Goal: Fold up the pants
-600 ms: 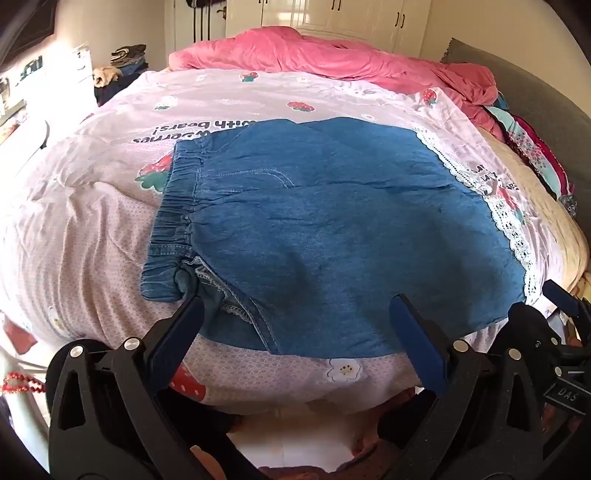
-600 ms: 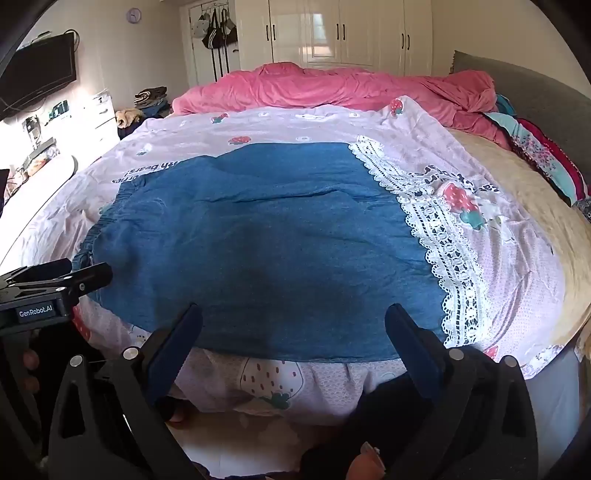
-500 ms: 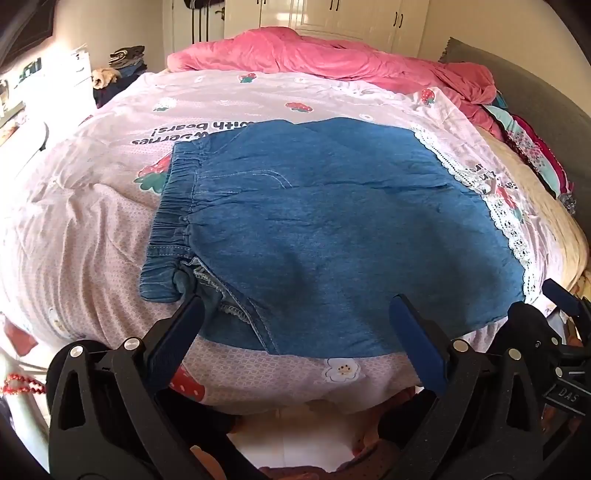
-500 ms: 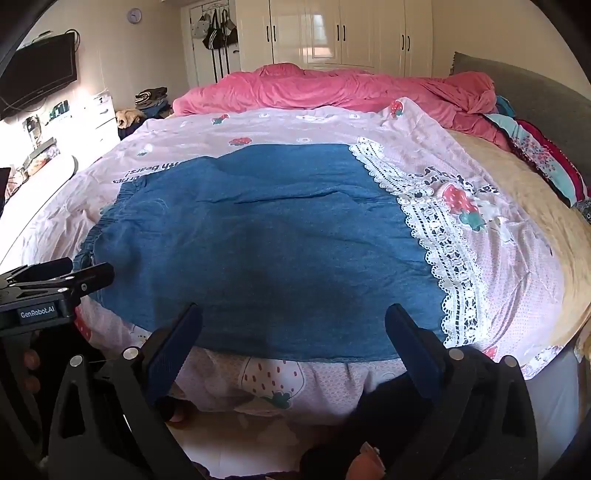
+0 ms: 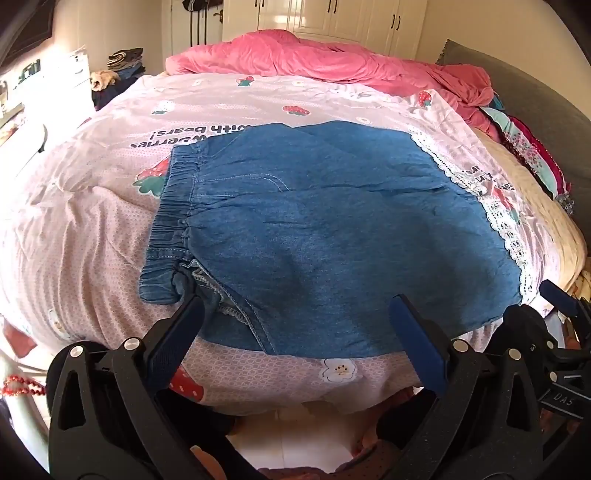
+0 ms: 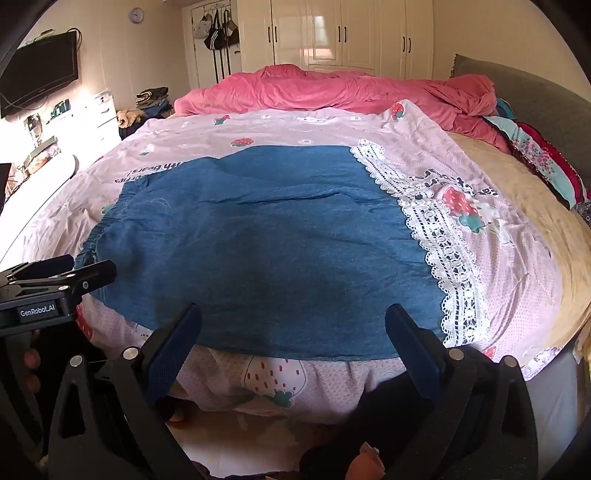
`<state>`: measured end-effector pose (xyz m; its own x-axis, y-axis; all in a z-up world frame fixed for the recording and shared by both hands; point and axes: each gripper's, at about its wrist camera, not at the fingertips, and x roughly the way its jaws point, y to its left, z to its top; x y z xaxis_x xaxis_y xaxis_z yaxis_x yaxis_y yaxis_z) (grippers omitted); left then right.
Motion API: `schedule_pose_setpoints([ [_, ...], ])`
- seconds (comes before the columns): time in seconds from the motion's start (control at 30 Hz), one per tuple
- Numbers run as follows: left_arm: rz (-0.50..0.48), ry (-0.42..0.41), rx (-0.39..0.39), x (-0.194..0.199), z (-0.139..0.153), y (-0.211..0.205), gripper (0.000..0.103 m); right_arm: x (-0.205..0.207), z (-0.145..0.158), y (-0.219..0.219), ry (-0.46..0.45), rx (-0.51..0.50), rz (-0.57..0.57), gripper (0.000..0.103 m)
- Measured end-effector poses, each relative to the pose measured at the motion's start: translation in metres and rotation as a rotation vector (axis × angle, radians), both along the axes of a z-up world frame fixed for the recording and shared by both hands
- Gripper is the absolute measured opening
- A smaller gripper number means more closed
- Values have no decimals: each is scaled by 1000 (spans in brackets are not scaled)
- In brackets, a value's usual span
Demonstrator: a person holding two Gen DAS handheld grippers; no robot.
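Left wrist view
Left tool: the black two-finger left tool [image 5: 295, 317] with blue pads has its fingers spread wide apart, nothing between them; it hangs just over the near edge of the bed, tilted downward.
Pants: the blue denim pants with a gathered elastic waistband [image 5: 332, 229] lie flat on the bed, folded along their length, waistband to the left and leg ends to the right.
Waist corner: the near corner of the waistband is bunched and turned, showing an inner seam, just beyond the left finger's tip [image 5: 188, 310].
Bedding: the pants rest on a pale pink quilt printed with strawberries and flowers [image 5: 92, 229]; its white lace trim [image 5: 506, 236] runs along the leg ends.
Background: a crumpled pink blanket [image 5: 332, 62] is heaped at the far side of the bed.
Right tool: part of the black right tool [image 5: 554, 306] shows at the right edge, near the leg ends.

Right wrist view
Right tool: the right tool [image 6: 293, 321] also stands fully apart and empty, poised above the near long edge of the pants [image 6: 266, 251].
Pants position: the denim spreads across the middle of the quilt [image 6: 498, 258], leg ends touching the lace trim [image 6: 443, 243].
Left tool: the left tool [image 6: 48, 280] appears at the left edge, beside the waistband end.
Room: white wardrobe doors [image 6: 351, 33] stand behind the bed, and a dark wall-mounted television [image 6: 37, 74] hangs at the left.
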<state>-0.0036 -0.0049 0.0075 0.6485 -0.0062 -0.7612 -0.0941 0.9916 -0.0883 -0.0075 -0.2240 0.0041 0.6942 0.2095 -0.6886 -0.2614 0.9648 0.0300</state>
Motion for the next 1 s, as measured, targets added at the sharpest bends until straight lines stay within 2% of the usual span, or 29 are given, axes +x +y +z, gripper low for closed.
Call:
schedule_pose_setpoints([
  [1.0, 1, -2, 0, 0, -2, 0, 94, -4, -2, 2, -7, -16, -4, 99],
])
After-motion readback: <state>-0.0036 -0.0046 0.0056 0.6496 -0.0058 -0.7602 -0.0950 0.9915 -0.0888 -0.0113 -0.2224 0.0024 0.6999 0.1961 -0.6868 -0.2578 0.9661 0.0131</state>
